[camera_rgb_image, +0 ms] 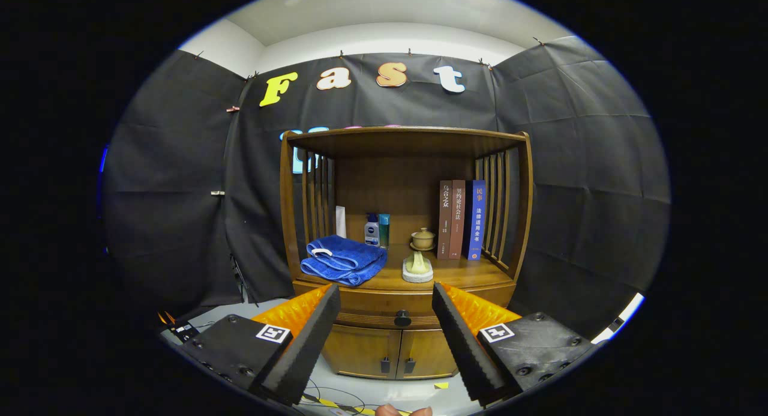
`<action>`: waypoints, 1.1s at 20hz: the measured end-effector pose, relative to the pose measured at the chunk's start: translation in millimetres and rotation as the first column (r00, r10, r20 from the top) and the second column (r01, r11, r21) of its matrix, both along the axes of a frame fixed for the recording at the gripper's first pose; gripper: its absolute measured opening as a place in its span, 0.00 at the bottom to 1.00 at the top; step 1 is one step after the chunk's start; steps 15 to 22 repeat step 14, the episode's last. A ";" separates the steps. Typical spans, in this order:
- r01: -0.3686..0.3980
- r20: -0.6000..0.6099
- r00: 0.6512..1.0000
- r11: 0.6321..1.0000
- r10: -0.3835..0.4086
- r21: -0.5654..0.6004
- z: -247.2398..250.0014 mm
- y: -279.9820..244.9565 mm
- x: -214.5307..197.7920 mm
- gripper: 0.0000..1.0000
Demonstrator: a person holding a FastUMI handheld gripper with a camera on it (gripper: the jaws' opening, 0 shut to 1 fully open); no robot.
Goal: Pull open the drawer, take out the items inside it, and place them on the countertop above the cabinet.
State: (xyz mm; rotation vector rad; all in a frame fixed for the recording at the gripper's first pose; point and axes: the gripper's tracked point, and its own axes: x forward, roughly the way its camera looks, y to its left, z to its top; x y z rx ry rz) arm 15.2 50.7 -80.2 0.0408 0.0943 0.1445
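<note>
A wooden cabinet (405, 224) stands ahead against the booth wall. Its drawer (384, 317) is closed, with a dark round knob (402, 318) at its middle. The knob lies between my two fingers and some way beyond them. My gripper (386, 338) is open and holds nothing, its fingertips (298, 368) wide apart. On the countertop (468, 275) above the drawer lie a folded blue towel (343, 260) at the left and a small pale object on a white pad (417, 268) near the middle.
At the back of the countertop stand two small bottles (377, 230), a lidded ceramic cup (423, 239) and three upright books (462, 219). Two lower doors (390, 353) with dark handles sit under the drawer. Cables lie on the floor (336, 398) near a person's fingertips (402, 411).
</note>
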 end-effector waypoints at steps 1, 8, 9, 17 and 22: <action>0.000 0.000 1.000 1.000 0.000 0.001 0.2 0.3 -0.5 0.99; -0.002 0.000 1.000 1.000 0.002 0.000 -0.5 1.1 -0.7 0.99; 0.000 0.003 1.000 1.000 0.000 -0.002 0.5 0.2 -0.9 0.99; 0.005 0.007 1.000 1.000 -0.005 -0.001 1.1 -0.7 -0.5 0.99; 0.005 0.007 1.000 1.000 -0.005 -0.001 1.1 -0.7 -0.5 0.99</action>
